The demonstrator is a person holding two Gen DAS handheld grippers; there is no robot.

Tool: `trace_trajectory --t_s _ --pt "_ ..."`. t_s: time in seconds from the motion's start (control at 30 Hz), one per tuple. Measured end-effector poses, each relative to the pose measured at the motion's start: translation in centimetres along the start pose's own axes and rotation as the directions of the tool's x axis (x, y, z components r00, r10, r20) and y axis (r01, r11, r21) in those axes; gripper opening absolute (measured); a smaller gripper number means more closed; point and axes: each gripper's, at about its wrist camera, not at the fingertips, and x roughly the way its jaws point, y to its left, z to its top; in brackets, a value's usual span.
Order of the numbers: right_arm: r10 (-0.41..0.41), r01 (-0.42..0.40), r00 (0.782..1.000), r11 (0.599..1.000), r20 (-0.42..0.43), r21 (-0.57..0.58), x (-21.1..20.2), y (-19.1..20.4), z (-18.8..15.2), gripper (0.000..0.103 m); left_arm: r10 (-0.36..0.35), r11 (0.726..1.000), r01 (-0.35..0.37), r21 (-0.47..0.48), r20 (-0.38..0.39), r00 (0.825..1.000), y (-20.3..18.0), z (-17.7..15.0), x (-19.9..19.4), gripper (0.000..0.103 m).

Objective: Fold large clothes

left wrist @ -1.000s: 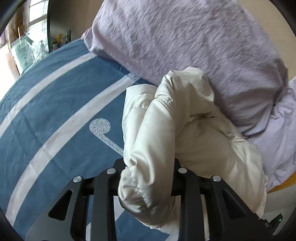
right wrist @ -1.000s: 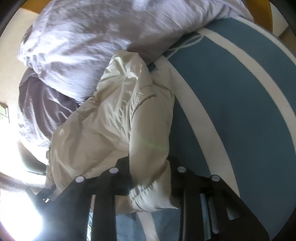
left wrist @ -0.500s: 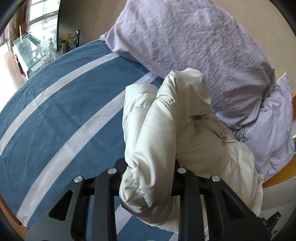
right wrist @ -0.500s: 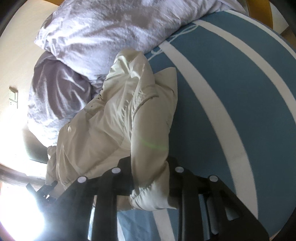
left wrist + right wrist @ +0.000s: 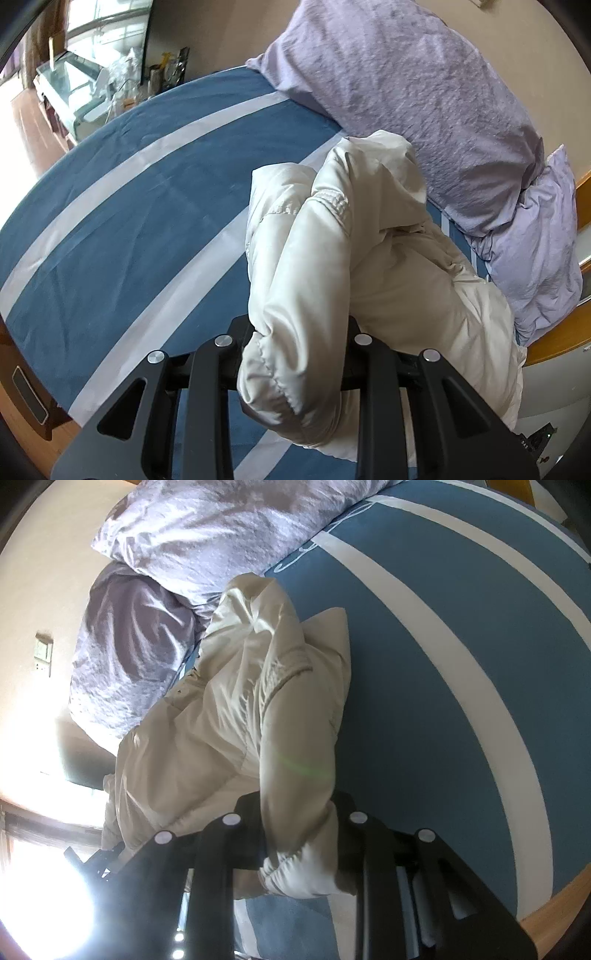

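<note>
1. Blue bed cover with broad white stripes fills the working surface; we also see it in the right wrist view.
2. We note a large mauve crinkled-fabric pillow at the head of the bed against a beige wall, with a paler lilac pillow just beside it; both appear in the right wrist view too.
3. We record a cream-white padded jacket hanging between the two tools above the cover, its bunched body near the pillows.
4. The left gripper has its black fingers clamped on one elastic-cuffed sleeve end of the jacket, the cuff bulging towards the camera.
5. The right gripper is likewise clenched on the other sleeve end, its gathered cuff protruding between the fingers.
6. We observe a wooden bed frame edge under the pillows and a glass-topped cabinet beyond the far side of the bed.
7. Strong window glare whitens the lower left of the right wrist view; detail there cannot be told.
</note>
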Motion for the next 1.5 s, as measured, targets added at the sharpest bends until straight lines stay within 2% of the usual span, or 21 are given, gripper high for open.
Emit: trace_trajectory --t_s 0.1,0.23,0.3,0.43,0.47,0.53,0.7,0.77,0.9,0.97,1.1,1.23,1.37,1.5 --pt "-0.012 0.013 1.000 1.000 0.014 -0.013 0.0 0.2 -0.2 0.028 0.005 1.000 -0.005 -0.024 0.001 1.000 0.6 -0.4 0.2 0.032" --pt "-0.112 0.116 0.993 0.990 0.050 -0.083 -0.7 1.6 0.2 0.040 0.043 0.998 -0.043 -0.045 0.003 0.999 0.4 -0.3 0.5 0.041" --pt "-0.165 0.177 0.981 0.976 0.101 -0.125 -1.7 2.3 0.4 0.051 0.063 0.997 -0.062 -0.048 0.006 0.998 0.4 -0.3 0.6 0.046" --pt "-0.216 0.259 0.953 0.944 0.212 -0.204 -3.8 4.5 1.2 0.057 0.092 0.993 -0.092 -0.068 0.004 0.996 0.4 -0.2 1.1 0.064" --pt "-0.218 0.267 0.951 0.937 0.221 -0.224 -4.0 5.0 1.3 0.058 0.090 0.993 -0.090 -0.075 0.003 0.996 0.5 -0.2 1.1 0.066" --pt "-0.212 0.272 0.951 0.918 0.225 -0.287 -4.0 6.5 1.0 0.059 0.088 0.991 -0.088 -0.099 -0.002 0.996 0.7 -0.1 1.5 0.077" --pt "-0.211 0.273 0.960 0.860 0.186 -0.431 -1.9 8.9 -1.2 0.063 0.060 0.986 -0.060 -0.156 0.000 0.998 0.9 -0.2 2.1 0.082" --pt "-0.238 0.290 0.957 0.832 0.167 -0.473 -0.4 9.4 -2.3 0.063 0.054 0.982 -0.053 -0.179 0.003 0.999 1.0 -0.3 2.2 0.082" --pt "-0.275 0.320 0.948 0.804 0.163 -0.502 1.0 9.0 -3.6 0.064 0.043 0.975 -0.040 -0.217 0.010 0.999 1.0 -0.2 2.2 0.080" --pt "-0.313 0.358 0.933 0.770 0.176 -0.528 2.0 9.0 -4.0 0.069 0.025 0.970 -0.019 -0.243 0.018 1.000 1.2 -0.2 2.1 0.073" --pt "-0.367 0.414 0.908 0.713 0.202 -0.566 4.0 9.0 -5.0 0.075 -0.012 0.965 0.021 -0.263 0.037 0.999 1.2 -0.3 1.7 0.050" --pt "-0.389 0.430 0.900 0.708 0.198 -0.560 4.9 8.8 -4.9 0.075 -0.066 0.964 0.080 -0.254 0.061 0.996 0.6 -0.2 0.6 0.035" --pt "-0.404 0.439 0.894 0.708 0.193 -0.553 5.4 8.7 -4.6 0.075 -0.129 0.960 0.148 -0.238 0.093 0.987 -1.0 -0.1 -0.9 0.031" --pt "-0.417 0.450 0.888 0.708 0.191 -0.544 5.6 8.7 -4.5 0.075 -0.210 0.956 0.230 -0.182 0.125 0.970 -3.9 0.2 -3.1 0.030"
